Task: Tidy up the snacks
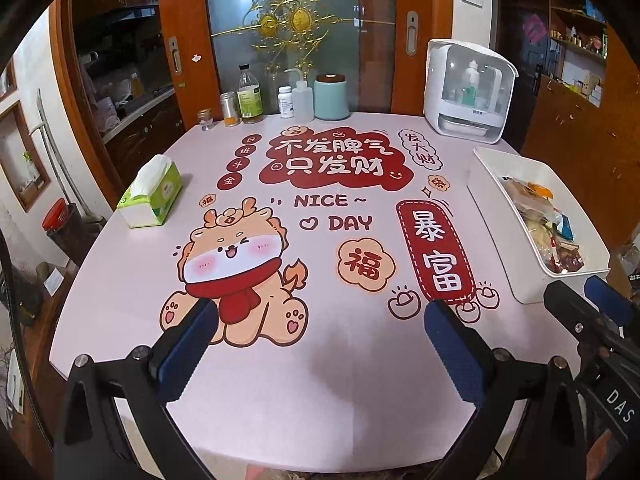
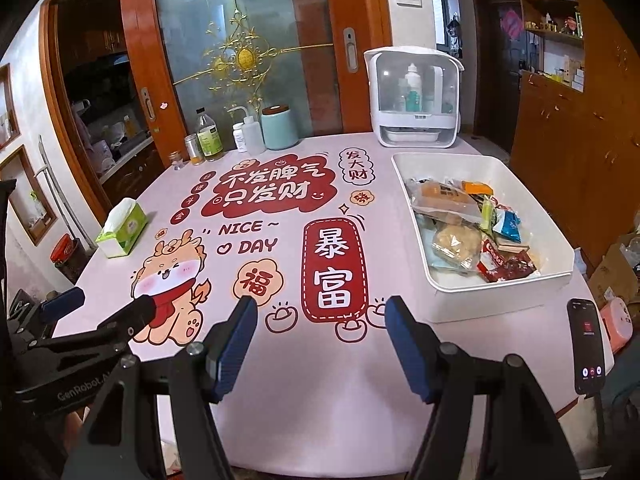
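Observation:
A white rectangular bin (image 2: 404,176) stands on the right side of the pink table and holds several packaged snacks (image 2: 468,228). It also shows at the right edge of the left wrist view (image 1: 486,184), with the snacks (image 1: 548,224) inside. My left gripper (image 1: 320,320) is open and empty over the table's near edge, left of the bin. My right gripper (image 2: 320,322) is open and empty, just in front of the bin's near left corner. The left gripper also shows at the left of the right wrist view (image 2: 104,302).
A green tissue box (image 1: 154,192) lies at the table's left. Bottles and jars (image 1: 250,98), a teal canister (image 1: 331,96) and a white cabinet appliance (image 1: 466,92) line the far edge. A phone (image 2: 587,344) stands at the near right. The tablecloth (image 1: 320,392) bears cartoon prints.

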Motion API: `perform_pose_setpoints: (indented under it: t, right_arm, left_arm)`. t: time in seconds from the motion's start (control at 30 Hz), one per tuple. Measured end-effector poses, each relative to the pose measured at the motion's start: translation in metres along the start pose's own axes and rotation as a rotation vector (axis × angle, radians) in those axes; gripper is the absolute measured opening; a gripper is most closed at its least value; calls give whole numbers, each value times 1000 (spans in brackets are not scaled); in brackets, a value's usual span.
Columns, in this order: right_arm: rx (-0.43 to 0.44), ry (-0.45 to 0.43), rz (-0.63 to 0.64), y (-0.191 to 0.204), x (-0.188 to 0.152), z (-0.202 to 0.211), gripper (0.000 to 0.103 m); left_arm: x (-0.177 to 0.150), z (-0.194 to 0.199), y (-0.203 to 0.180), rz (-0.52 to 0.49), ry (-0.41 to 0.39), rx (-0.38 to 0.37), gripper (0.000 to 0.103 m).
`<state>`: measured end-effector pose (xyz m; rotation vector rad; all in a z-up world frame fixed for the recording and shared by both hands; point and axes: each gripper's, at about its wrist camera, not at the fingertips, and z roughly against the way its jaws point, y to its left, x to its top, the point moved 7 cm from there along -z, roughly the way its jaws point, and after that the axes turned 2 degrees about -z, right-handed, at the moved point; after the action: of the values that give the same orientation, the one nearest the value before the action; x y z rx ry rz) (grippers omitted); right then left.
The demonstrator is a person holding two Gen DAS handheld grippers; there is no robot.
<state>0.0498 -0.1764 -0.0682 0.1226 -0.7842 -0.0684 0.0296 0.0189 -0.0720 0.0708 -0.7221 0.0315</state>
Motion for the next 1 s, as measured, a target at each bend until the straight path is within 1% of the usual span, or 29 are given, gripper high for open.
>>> perform_pose_setpoints:
  t: [0.23, 0.63, 1.0]
  right_arm:
    - [-9, -13, 9, 1, 0, 4, 67]
    - [-16, -3, -2, -2, -1, 2, 67]
    - [-23, 18, -40, -10, -2, -5, 67]
  left_arm:
    - [-1, 3, -7, -17, -8, -7, 102]
    - [-1, 2, -18, -46, 4, -42, 102]
    - [2, -5, -27, -67, 22, -71, 102]
